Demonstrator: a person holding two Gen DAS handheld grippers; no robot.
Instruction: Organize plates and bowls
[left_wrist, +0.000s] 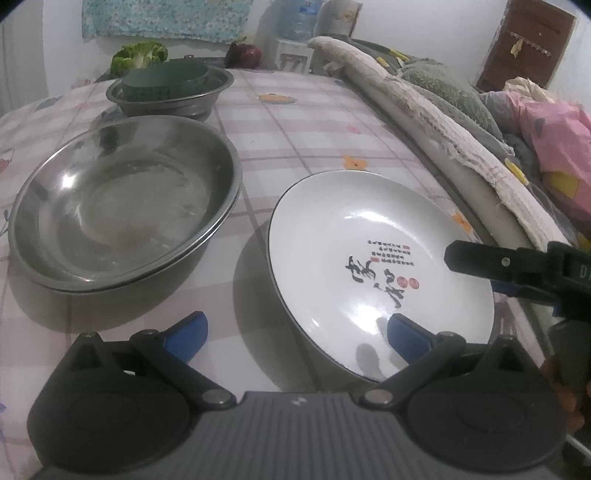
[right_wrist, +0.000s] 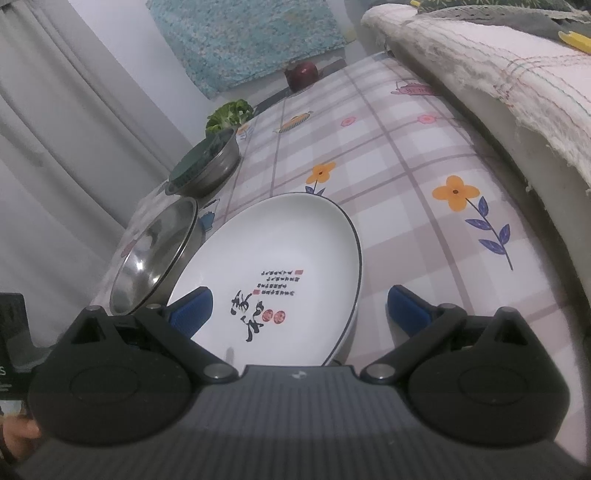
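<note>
Left wrist view: left gripper (left_wrist: 295, 336) spread wide, nothing held; one blue pad hangs over the near part of the white plate (left_wrist: 369, 258), the other over bare tablecloth (left_wrist: 314, 122). Right gripper (right_wrist: 299, 314) likewise wide open and empty, straddling the plate's near rim (its black finger also shows at the right edge of the left view, above the plate).

Plate sits flat on the cloth, just beside the large steel bowl (left_wrist: 122, 206); whether they touch cannot be told. Further back, a smaller steel bowl (left_wrist: 173, 94) with a dark green dish (left_wrist: 164, 81) inside.

Risks, as judgement: glazed rim is thin and slick, so a shallow pinch could slip and drop the plate. Both grippers crowd one plate and may collide. Sliding the plate left could knock the steel bowl.

Orientation: plate is round, no true long axis; concave face up. Its calligraphy reads upside down in the left view, sideways in the right view.
</note>
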